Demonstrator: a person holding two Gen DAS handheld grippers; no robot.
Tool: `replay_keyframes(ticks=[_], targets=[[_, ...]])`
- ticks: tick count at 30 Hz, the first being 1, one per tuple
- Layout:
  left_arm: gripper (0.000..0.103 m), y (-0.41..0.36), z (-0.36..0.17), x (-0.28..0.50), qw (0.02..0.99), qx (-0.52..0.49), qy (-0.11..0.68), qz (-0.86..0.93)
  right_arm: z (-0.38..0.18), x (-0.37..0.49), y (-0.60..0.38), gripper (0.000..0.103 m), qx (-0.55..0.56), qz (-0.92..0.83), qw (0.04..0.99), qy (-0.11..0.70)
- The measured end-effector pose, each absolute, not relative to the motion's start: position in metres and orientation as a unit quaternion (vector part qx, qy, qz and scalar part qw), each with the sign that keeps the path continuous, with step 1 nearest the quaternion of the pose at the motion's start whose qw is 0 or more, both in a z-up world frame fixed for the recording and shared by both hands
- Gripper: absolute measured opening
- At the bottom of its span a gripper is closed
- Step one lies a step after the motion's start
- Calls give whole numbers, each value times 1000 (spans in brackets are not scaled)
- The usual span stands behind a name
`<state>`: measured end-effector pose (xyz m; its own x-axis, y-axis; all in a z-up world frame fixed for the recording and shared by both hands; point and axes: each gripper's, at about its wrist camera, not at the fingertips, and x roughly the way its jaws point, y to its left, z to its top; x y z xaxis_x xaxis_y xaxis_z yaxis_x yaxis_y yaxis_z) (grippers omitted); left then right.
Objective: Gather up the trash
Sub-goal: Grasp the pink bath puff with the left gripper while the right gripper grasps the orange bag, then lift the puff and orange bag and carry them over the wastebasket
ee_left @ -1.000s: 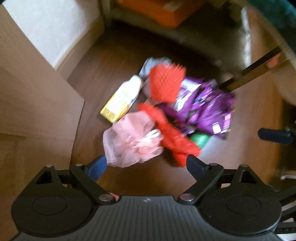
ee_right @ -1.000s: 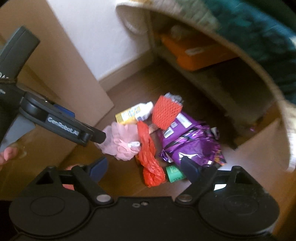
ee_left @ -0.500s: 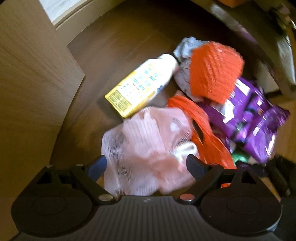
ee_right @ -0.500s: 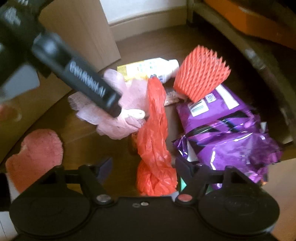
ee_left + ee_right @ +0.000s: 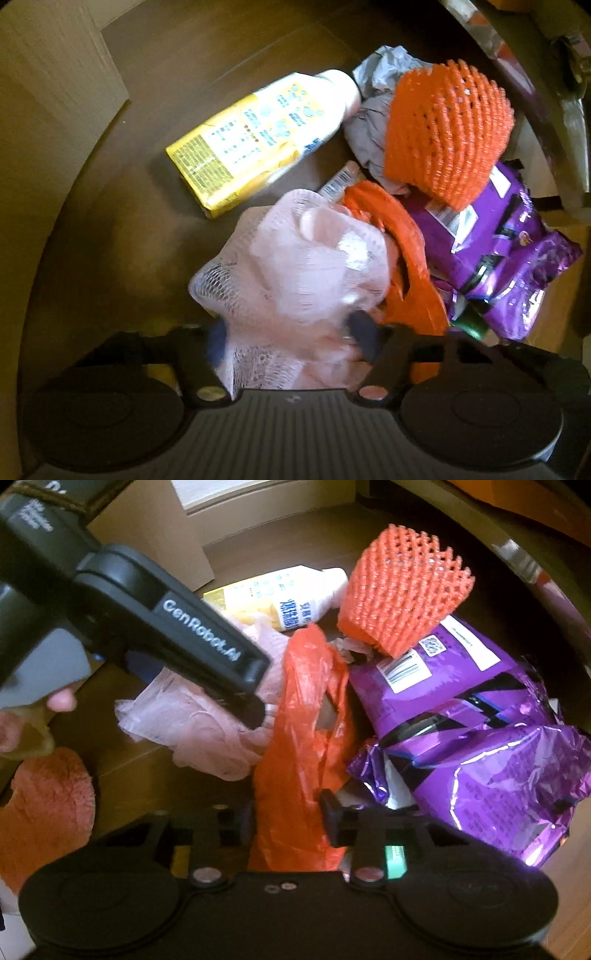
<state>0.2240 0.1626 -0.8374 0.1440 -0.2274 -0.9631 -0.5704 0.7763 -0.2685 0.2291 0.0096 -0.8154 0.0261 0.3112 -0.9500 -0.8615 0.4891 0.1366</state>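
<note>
Left gripper (image 5: 288, 332): jaws closing around a soft pink mesh puff (image 5: 295, 266) lying on the wooden floor (image 5: 147, 229). Right gripper (image 5: 288, 812): jaws closing around a crinkled orange plastic bag (image 5: 303, 716), beside glossy purple foil packets (image 5: 480, 738) and a ribbed orange foam net (image 5: 399, 590).

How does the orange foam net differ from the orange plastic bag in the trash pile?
The orange foam net is a stiff open lattice; the orange plastic bag is smooth, crinkled film. The net rests on the purple snack bag, touching no gripper; the bag lies between the closing jaws of the right gripper. Both are orange.
</note>
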Motion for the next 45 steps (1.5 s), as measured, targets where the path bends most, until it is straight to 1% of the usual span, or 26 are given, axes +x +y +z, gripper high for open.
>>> replay_keyframes(ticks=[1, 2, 3, 4, 6, 7, 9, 12, 16, 21, 26, 33, 39, 45], targets=[[51, 160, -833, 225, 693, -303, 643, 123, -815, 230, 9, 25, -249, 435, 671, 546], [48, 157, -829, 225, 695, -293, 644, 124, -814, 232, 8, 20, -243, 433, 671, 551], [43, 155, -824, 226, 697, -287, 645, 127, -812, 234, 6, 18, -238, 428, 673, 554], [41, 153, -819, 226, 698, -282, 645, 128, -809, 235, 5, 16, -234, 423, 677, 555], [32, 149, -808, 227, 699, -276, 647, 132, -800, 236, 2, 14, -222, 414, 685, 557], [29, 148, -802, 227, 696, -270, 651, 136, -792, 237, 0, 13, -213, 411, 688, 559], [29, 147, -790, 226, 694, -256, 658, 143, -776, 238, -3, 13, -197, 409, 691, 562], [25, 145, -773, 224, 687, -253, 665, 147, -746, 234, -9, 13, -188, 407, 694, 563], [24, 144, -735, 215, 686, -255, 664, 151, -703, 236, -24, 13, -172, 401, 698, 567], [24, 137, -664, 209, 695, -249, 660, 140, -640, 236, -39, 12, -156, 393, 707, 567], [24, 128, -570, 216, 718, -241, 641, 125, -560, 238, -61, 12, -126, 373, 722, 569], [24, 115, -424, 232, 763, -226, 596, 106, -426, 253, -87, 12, -102, 357, 744, 555], [24, 107, -316, 249, 798, -208, 557, 96, -316, 265, -101, 12, -92, 358, 774, 515], [24, 104, -222, 272, 829, -214, 511, 68, -228, 283, -109, 12, -93, 354, 805, 467]])
